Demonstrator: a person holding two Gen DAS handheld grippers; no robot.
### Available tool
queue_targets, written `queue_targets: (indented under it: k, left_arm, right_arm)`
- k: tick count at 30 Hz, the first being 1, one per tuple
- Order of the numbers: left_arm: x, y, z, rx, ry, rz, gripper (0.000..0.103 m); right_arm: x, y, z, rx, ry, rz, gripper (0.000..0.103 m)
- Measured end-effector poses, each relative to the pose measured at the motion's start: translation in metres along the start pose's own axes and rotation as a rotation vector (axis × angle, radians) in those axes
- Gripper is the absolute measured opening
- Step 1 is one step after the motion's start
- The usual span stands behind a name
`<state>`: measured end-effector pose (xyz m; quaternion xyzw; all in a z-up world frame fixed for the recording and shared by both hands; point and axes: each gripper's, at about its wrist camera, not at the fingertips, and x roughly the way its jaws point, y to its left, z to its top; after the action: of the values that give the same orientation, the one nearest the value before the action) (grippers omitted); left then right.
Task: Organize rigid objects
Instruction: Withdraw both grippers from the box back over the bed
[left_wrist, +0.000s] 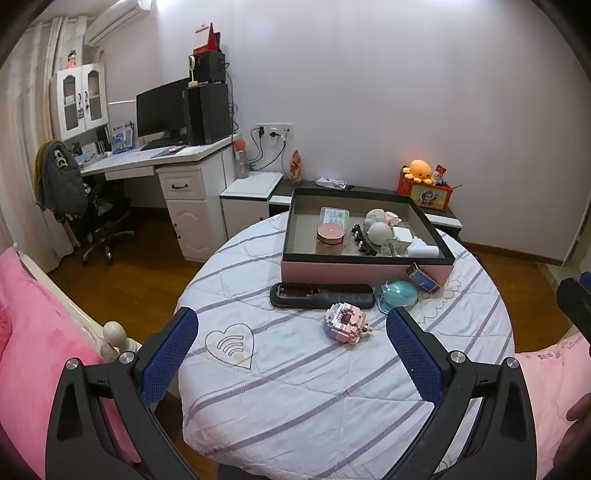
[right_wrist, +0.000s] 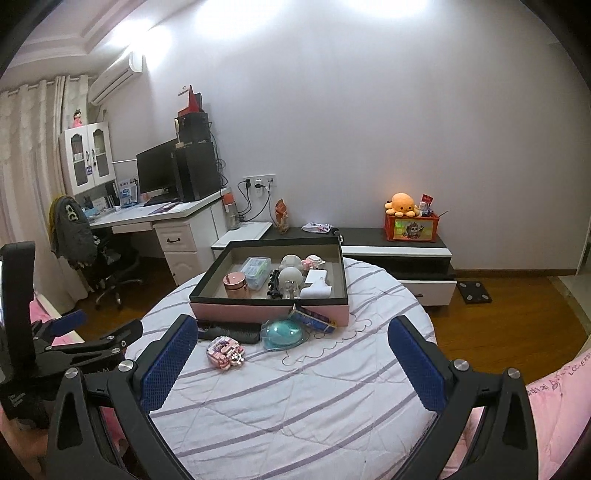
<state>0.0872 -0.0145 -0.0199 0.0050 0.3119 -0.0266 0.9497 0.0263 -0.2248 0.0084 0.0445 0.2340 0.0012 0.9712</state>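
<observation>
Both tongs, left tongs (left_wrist: 291, 339) and right tongs (right_wrist: 291, 349), wide open, empty, above round table (left_wrist: 295, 387).

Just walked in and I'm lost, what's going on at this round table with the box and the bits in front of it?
A person is tidying small rigid items into the pink box on the round table. Both handheld grippers, left and right, are open and empty, held above the table short of the items. The box already holds a copper jar and several other pieces. Still outside, in front of it: a black comb, a pink block toy, a teal dome and a small blue box leaning on the pink box.
</observation>
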Motion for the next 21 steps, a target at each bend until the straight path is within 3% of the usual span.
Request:
queue_targets:
  k: [21]
  left_arm:
    - [0.005, 0.001, -0.012, -0.002, 0.03, -0.031, 0.103]
  right_arm:
    - [0.008, -0.001, -0.007, 0.009, 0.041, -0.006, 0.103]
